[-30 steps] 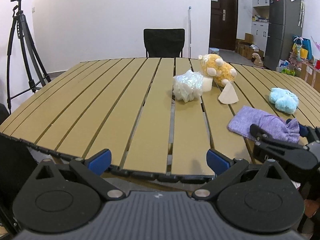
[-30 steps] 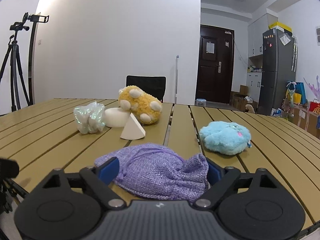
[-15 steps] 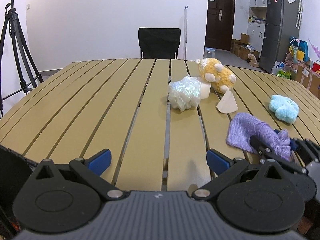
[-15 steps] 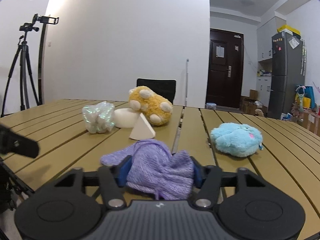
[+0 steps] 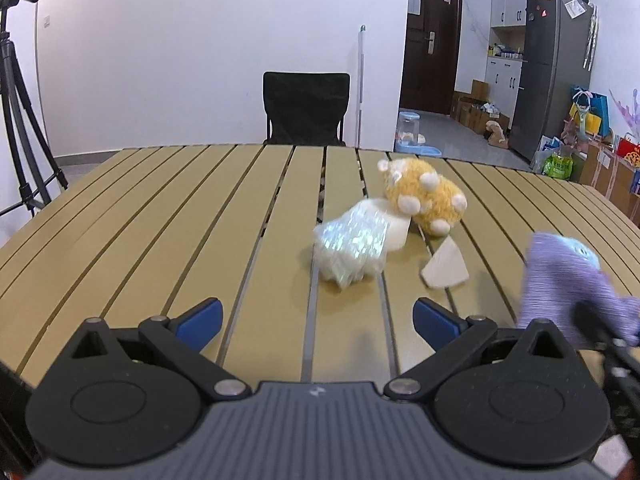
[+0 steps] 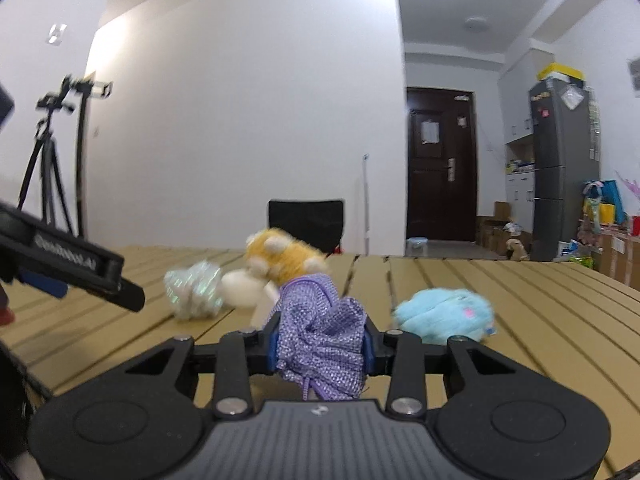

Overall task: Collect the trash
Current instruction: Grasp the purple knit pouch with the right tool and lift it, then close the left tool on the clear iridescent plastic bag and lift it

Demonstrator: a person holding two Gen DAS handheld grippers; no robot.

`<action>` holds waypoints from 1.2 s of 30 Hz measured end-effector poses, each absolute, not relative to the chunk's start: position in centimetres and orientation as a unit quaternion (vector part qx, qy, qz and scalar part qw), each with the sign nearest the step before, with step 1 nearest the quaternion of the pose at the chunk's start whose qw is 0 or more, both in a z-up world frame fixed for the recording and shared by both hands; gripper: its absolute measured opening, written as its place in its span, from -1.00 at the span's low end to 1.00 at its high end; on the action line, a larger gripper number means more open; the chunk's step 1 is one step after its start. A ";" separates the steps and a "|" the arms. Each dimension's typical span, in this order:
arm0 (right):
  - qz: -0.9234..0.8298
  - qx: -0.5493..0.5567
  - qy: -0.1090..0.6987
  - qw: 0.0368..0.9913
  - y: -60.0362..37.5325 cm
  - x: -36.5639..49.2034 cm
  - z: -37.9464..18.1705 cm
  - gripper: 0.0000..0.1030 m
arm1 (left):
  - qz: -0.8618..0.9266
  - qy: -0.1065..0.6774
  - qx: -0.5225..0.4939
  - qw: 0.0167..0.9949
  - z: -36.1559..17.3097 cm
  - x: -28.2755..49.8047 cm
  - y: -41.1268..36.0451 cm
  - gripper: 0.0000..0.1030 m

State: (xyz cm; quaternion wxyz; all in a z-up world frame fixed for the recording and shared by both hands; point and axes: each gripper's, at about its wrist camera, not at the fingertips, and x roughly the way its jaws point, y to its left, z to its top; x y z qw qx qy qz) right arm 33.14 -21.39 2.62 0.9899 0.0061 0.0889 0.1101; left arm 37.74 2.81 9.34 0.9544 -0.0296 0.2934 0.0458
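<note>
My right gripper (image 6: 320, 346) is shut on a purple drawstring pouch (image 6: 320, 344) and holds it off the slatted wooden table (image 6: 520, 308); the pouch also shows at the right of the left wrist view (image 5: 560, 284). My left gripper (image 5: 316, 318) is open and empty above the near part of the table (image 5: 160, 220). Ahead of it lie a crumpled iridescent plastic wrapper (image 5: 352, 248), a white round foam piece (image 5: 396, 228) and a white cone-shaped piece (image 5: 444, 270). The wrapper shows in the right wrist view too (image 6: 196, 288).
A yellow plush toy (image 5: 420, 196) lies behind the wrapper. A light blue plush toy (image 6: 444, 314) lies at the right. A black chair (image 5: 306, 108) stands at the table's far side, a tripod (image 5: 16, 120) at the left.
My right gripper has closed on the purple pouch and lifted it off the table. My left gripper has moved forward over the table toward the wrapper.
</note>
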 end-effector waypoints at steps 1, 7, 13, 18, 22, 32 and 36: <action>0.104 0.015 0.086 0.991 -22.0 33.1 2.9 -0.31 | 0.046 0.292 -0.029 0.955 9.3 38.1 2.6 1.00; 0.063 0.054 0.076 0.994 -26.0 33.0 3.7 -0.31 | 0.044 0.291 -0.031 0.955 9.1 40.8 1.6 1.00; 0.029 0.076 0.075 0.994 -29.2 33.3 3.8 -0.31 | 0.048 0.289 -0.028 0.956 8.5 43.6 0.9 1.00; 0.011 0.074 0.073 0.995 -30.9 33.3 3.6 -0.31 | 0.056 0.292 -0.029 0.954 7.7 45.7 1.0 1.00; 0.002 0.074 0.075 0.994 -31.7 33.6 3.4 -0.31 | 0.051 0.295 -0.035 0.953 6.9 47.2 1.3 0.99; 0.003 0.063 0.083 0.995 -31.8 33.7 3.0 -0.31 | 0.052 0.314 -0.044 0.947 6.0 48.9 1.8 0.44; 0.007 0.063 0.083 0.995 -31.5 33.9 3.1 -0.31 | 0.043 0.321 -0.044 0.945 5.8 48.8 1.9 -0.05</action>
